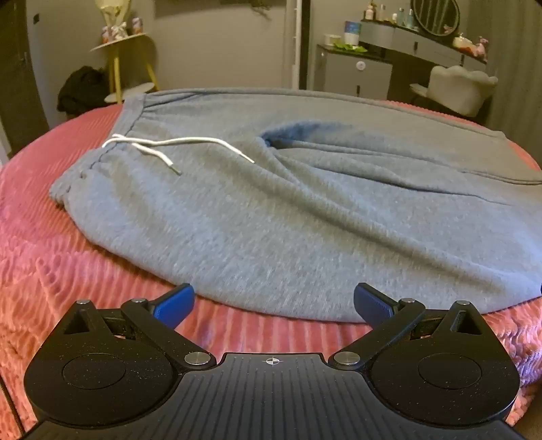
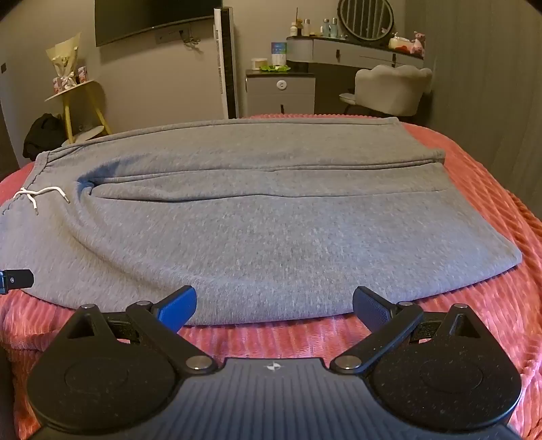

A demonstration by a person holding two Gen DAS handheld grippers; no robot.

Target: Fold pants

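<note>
Grey sweatpants (image 1: 271, 203) lie flat across a pink ribbed bedspread (image 1: 50, 254), waistband at the left with a white drawstring (image 1: 176, 144), legs running right. The pants also show in the right wrist view (image 2: 271, 230), with the leg cuffs (image 2: 437, 159) at the right. My left gripper (image 1: 273, 301) is open and empty, just at the near edge of the pants below the waist area. My right gripper (image 2: 274, 304) is open and empty at the near edge of the lower leg. Part of the left gripper (image 2: 17, 281) shows at the left edge of the right wrist view.
Beyond the bed stand a yellow side table (image 2: 81, 101) with a bouquet, a dark bag (image 2: 44, 135) on the floor, a grey cabinet (image 2: 281, 91), a vanity desk with a round mirror (image 2: 366, 17) and a white chair (image 2: 389, 88).
</note>
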